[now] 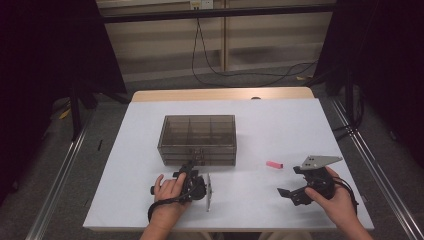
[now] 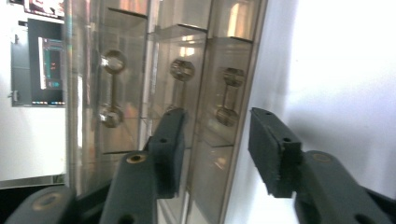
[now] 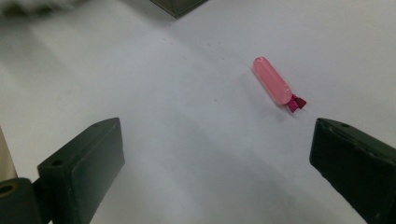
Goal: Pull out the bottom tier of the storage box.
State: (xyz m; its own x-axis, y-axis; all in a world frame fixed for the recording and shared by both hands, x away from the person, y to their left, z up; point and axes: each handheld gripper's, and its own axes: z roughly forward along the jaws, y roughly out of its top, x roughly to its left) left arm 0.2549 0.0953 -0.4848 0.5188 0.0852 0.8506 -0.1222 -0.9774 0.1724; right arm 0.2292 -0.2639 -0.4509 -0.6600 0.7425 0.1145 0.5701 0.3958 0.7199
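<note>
The left gripper [image 1: 192,167], rolled sideways, straddles a drawer handle [image 2: 227,96] with parted jaws; the right gripper [image 1: 287,195] rests spread.

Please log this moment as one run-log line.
left gripper: open, jaws astride lowest drawer handle | right gripper: open, above table | pink tube: lying free

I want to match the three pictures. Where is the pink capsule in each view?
High view: pink capsule on the white table, right of the drawer box.
Left claw view: not in it.
Right claw view: upper right, ahead of the claw.
Shared landmark: the drawer box, whose corner is at that view's top edge.
</note>
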